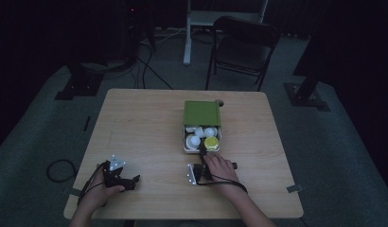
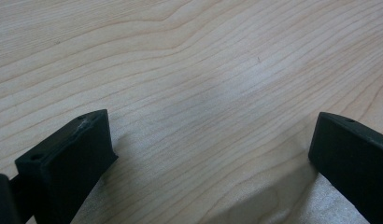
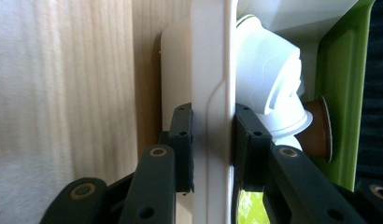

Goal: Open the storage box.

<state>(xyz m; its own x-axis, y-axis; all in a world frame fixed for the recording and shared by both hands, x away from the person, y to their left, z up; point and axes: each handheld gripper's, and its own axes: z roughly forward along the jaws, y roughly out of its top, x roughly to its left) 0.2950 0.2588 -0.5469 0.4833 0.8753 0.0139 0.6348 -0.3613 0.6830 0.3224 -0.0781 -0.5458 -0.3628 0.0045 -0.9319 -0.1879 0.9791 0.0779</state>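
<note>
Left to right across the pale wooden bench (image 1: 149,123): the left tool (image 1: 134,181) lies low near the front edge, held in the person's left hand (image 1: 104,189), a grey three-cornered plate on top. In the left gripper view its two black jaws stand wide apart over bare wood grain — nothing between them.

Right of centre sits the white rectangular plastic box (image 1: 186,147) with its green hinged lid (image 1: 202,113) thrown open away from the person. Inside are several white plastic cups (image 1: 210,132) and one yellow-topped round tub (image 1: 211,143) at the near right corner. The right gripper view also shows a brown capsule (image 3: 319,129) lying against the green lid, behind a tilted white cup.

The right tool (image 1: 201,152) points away from the person, gripped from above by the right hand (image 1: 219,166), and meets the box at its near wall (image 3: 213,116). Its jaws are clamped on that thin white wall — one pad outside, one inside.
</note>
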